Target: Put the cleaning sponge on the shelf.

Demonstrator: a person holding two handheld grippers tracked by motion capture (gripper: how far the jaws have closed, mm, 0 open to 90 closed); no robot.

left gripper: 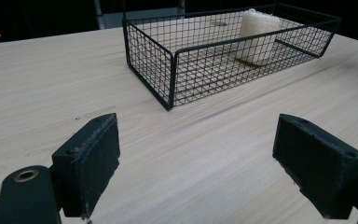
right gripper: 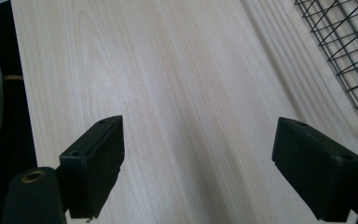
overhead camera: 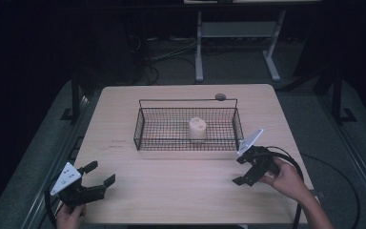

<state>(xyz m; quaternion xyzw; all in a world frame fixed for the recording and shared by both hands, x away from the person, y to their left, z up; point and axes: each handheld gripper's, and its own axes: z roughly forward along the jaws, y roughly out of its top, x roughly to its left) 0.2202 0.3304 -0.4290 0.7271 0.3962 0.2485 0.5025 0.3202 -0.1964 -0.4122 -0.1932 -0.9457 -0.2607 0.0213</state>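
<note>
Dark surroundings frame a pale wooden table [overhead camera: 181, 191]. At centre frame, a cream roll [overhead camera: 198, 129] stands inside the wire basket [overhead camera: 143, 125]. Both the left gripper [overhead camera: 100, 174] and right gripper [overhead camera: 240, 171] hold their fingers wide apart and empty. Reaching in carelessly could snag the basket's rim and topple the roll.

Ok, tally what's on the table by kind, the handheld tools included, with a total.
Wire baskets: 1
Cream cylinders in the basket: 1
Small round discs at the far table edge: 1
Handheld tools: 2, left tool, right tool
Total: 5
</note>
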